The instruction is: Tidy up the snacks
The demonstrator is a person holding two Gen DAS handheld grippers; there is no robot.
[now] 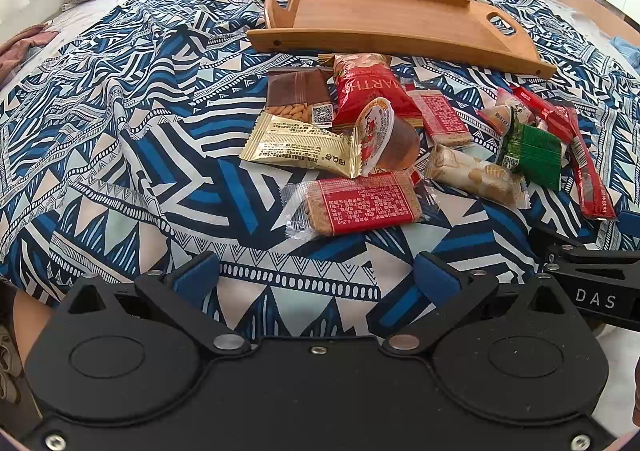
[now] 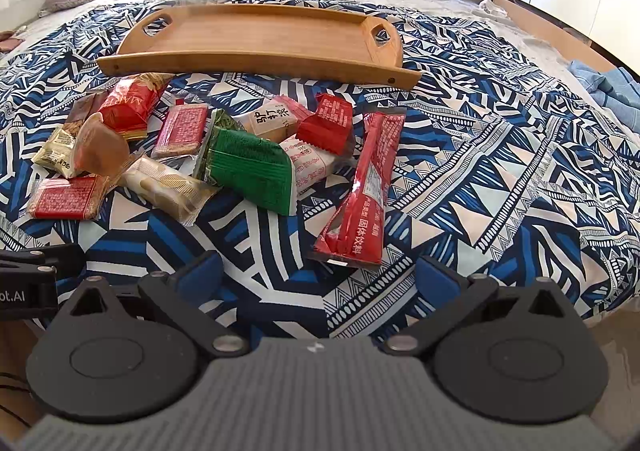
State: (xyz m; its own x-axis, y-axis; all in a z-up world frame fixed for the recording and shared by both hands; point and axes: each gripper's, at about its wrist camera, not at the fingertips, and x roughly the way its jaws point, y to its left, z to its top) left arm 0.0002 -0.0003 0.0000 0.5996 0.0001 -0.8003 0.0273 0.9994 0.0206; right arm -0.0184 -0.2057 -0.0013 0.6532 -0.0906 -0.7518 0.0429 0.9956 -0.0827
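Nothing is sorted yet, as far as both views show. The wooden tray (image 2: 256, 39) lies on the patterned bedspread (image 2: 500, 155) with no snack in it, and the whole heap of snacks sits just in front of its near rim, between the tray and the two tools.

The left tongs (image 1: 316, 277) are spread wide and hold nothing; they hang low over the bedspread, short of the heap. Nearest to them is a red-labelled cracker pack (image 1: 356, 205), with a gold packet (image 1: 300, 147) and a jelly cup (image 1: 384, 137) lying on its side just behind it. Further back are a brown nut bar (image 1: 298, 93) and a red bag (image 1: 370, 89), close to the tray's edge.

The right tongs (image 2: 318, 277) are likewise spread and empty. A long red drink-mix stick (image 2: 366, 191) lies almost straight ahead of them, its near end close to the fingertips. To its left a green packet (image 2: 250, 169) rests partly over a white-wrapped one, with a small red packet (image 2: 328, 123) behind and a pale biscuit pack (image 2: 168, 187) beside it.

So the job looks to be at its very start: every item remains to be picked up and laid in the tray, and the overlapping packets will probably need lifting one at a time.
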